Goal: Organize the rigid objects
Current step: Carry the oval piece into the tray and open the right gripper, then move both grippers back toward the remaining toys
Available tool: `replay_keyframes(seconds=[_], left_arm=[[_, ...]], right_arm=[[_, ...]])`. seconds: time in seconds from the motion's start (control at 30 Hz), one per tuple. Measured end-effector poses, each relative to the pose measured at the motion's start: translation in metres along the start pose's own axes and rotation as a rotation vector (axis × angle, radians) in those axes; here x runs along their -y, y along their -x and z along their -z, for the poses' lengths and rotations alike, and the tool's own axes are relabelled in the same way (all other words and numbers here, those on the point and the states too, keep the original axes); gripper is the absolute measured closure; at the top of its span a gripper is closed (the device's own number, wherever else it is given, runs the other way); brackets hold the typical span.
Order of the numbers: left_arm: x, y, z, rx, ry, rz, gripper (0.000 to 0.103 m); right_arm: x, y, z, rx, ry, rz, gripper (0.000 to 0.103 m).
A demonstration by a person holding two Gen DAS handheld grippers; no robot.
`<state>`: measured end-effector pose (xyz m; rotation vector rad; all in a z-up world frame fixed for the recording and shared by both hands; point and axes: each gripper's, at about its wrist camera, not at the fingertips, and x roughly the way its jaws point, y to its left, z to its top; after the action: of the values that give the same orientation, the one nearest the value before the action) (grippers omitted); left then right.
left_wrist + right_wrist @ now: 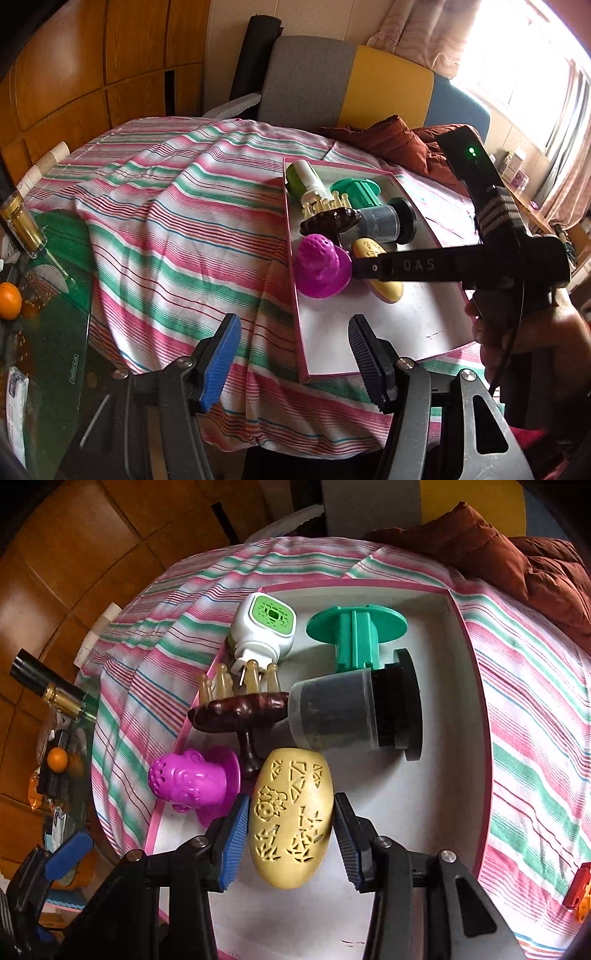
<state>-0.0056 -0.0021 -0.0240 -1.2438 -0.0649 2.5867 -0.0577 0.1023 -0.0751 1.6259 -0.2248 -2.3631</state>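
A pink-rimmed white tray point(417, 321) point(424, 812) lies on the striped cloth and holds several objects. A yellow carved egg point(291, 823) point(384, 288) lies in it between my right gripper's point(288, 834) fingers; the jaws stand wide, with a small gap on each side of the egg. Beside it are a magenta head figure point(192, 782) point(321, 266), a brown comb-like massager point(240, 709) point(330, 219), a white and green plug-in point(264, 627) point(304, 177), a green spool point(356, 631) point(360, 190) and a grey jar with a black lid point(347, 709) point(384, 223). My left gripper point(291, 363) is open and empty over the tray's near left edge.
The striped cloth point(177, 221) covers a round table. A glass bottle point(22, 229), an orange point(9, 300) and paper cups point(44, 162) sit at the left edge. A rust-brown jacket point(399, 140) and a chair point(332, 81) are behind the tray.
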Motion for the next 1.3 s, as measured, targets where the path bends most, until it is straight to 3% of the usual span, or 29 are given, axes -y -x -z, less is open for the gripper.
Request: replay_keyframes(seconds=[0.27, 0.43, 0.8, 1.1, 1.23, 1.3], left_arm=[[0.003, 0.002, 0.001, 0.001, -0.004, -0.004, 0.042], [0.005, 0.004, 0.0, 0.007, -0.011, -0.011, 0.042], [0.018, 0.01, -0.002, 0.017, -0.049, -0.021, 0.042], [0.033, 0.011, -0.005, 0.018, -0.093, -0.015, 0.042], [0.041, 0.01, -0.006, 0.011, -0.112, -0.015, 0.041], [0.045, 0.009, -0.006, 0.011, -0.12, -0.012, 0.041]], right_arm=[[0.007, 0.007, 0.003, 0.007, -0.05, -0.052, 0.056], [0.005, 0.027, 0.006, 0.071, -0.035, -0.07, 0.056], [0.0, 0.063, 0.014, 0.164, 0.028, -0.036, 0.056], [0.026, 0.094, 0.025, 0.234, 0.013, 0.014, 0.056], [0.051, 0.108, 0.029, 0.254, -0.015, 0.052, 0.044], [0.065, 0.116, 0.033, 0.263, -0.037, 0.07, 0.044]])
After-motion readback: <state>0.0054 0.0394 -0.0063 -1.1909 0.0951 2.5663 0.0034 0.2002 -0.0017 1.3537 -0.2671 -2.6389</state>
